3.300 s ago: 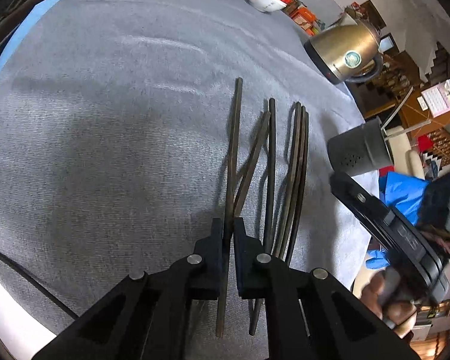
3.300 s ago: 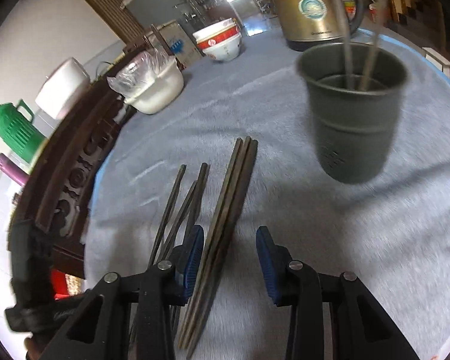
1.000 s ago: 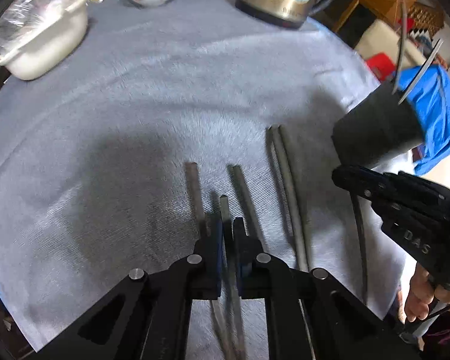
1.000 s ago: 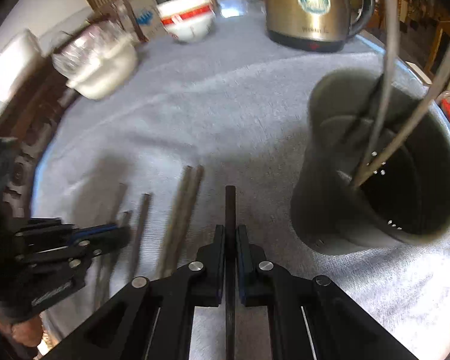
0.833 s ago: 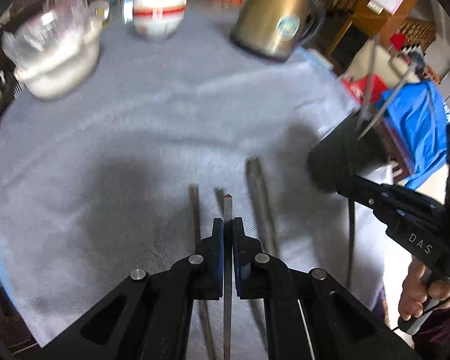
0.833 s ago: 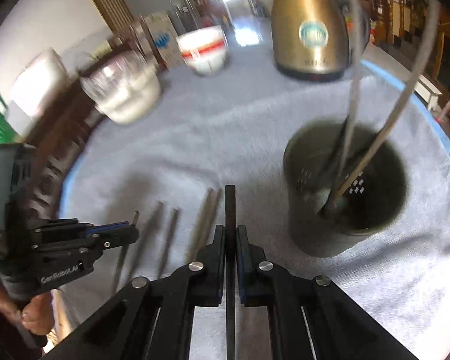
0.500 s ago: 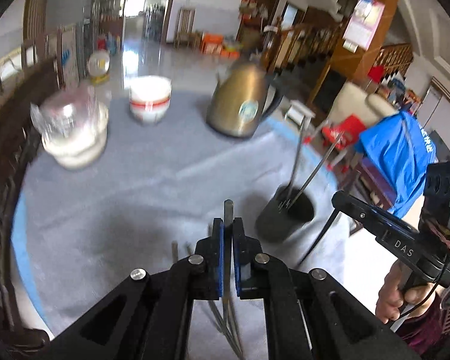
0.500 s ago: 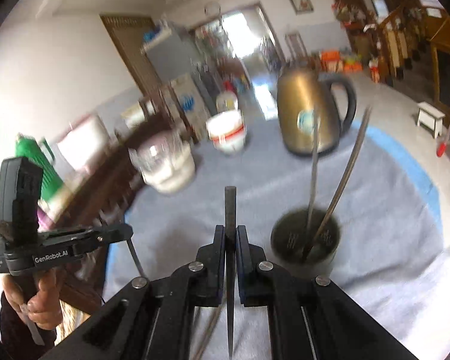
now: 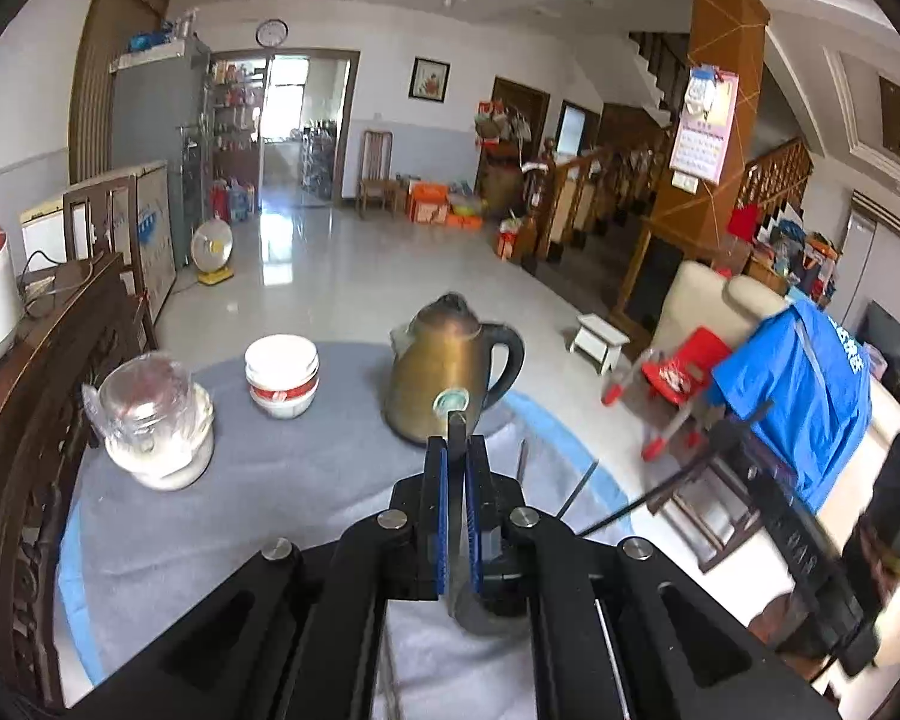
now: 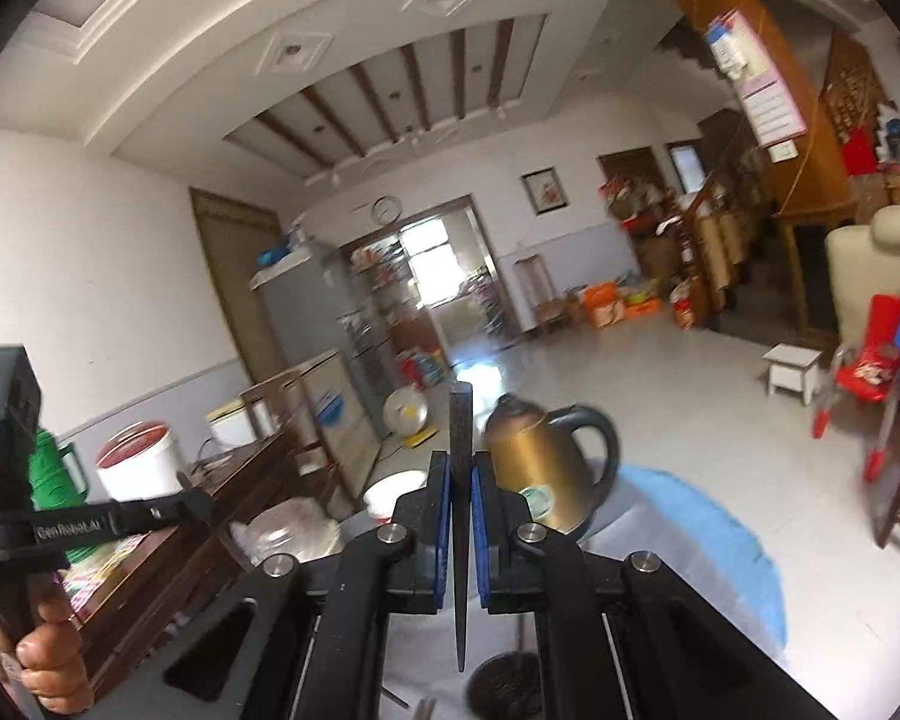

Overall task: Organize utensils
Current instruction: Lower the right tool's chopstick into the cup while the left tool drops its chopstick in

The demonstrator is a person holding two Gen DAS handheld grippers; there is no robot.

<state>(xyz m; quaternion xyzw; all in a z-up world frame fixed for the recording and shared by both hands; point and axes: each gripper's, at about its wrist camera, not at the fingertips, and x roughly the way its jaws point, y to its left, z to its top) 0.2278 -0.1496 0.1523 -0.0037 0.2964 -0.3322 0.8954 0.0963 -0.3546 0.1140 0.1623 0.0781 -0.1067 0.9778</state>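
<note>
- At far left of the round table with its grey cloth point(image 9: 306, 474) sat a white pot wrapped in clear plastic point(image 9: 153, 420).
- Beside it to the right stood a white bowl with a red band point(image 9: 282, 377), then a brass-coloured electric kettle with a black handle point(image 9: 450, 381).
- The left gripper point(image 9: 455, 450), held above the table, was clamped on a dark thin chopstick point(image 9: 456, 427).
- Below it sat a dark grey utensil cup point(image 9: 486, 615), mostly hidden.
- The right gripper point(image 10: 461, 474) was pinched tight on a second dark chopstick point(image 10: 460, 516), above the cup.
</note>
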